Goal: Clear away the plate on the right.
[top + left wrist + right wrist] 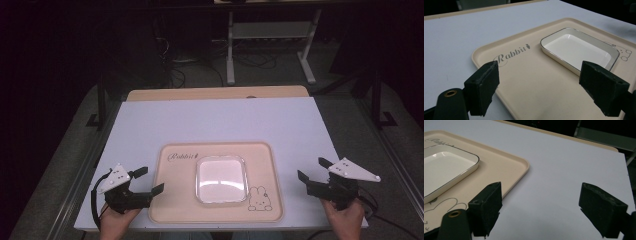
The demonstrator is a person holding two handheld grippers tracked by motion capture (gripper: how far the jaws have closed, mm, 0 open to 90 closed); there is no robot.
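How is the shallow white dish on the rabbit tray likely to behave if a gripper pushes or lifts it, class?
The white dish looks glazed and glossy, so it would probably slide across the smooth beige tray rather than tip, being low and flat. It seems rigid ceramic, likely fragile if dropped. Its thin rim may be slippery to pinch.

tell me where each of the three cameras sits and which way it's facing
High view: fixed above the person's side, looking forward and down on the white table; both hands show, holding the left gripper and right gripper, jaws apart.
Left gripper view: rides on the left gripper, looking over the beige tray toward the white dish; its two black jaws show.
Right gripper view: rides on the right gripper, looking across bare table past the tray's corner; its two black jaws show.
Shared: all three show tray and dish.
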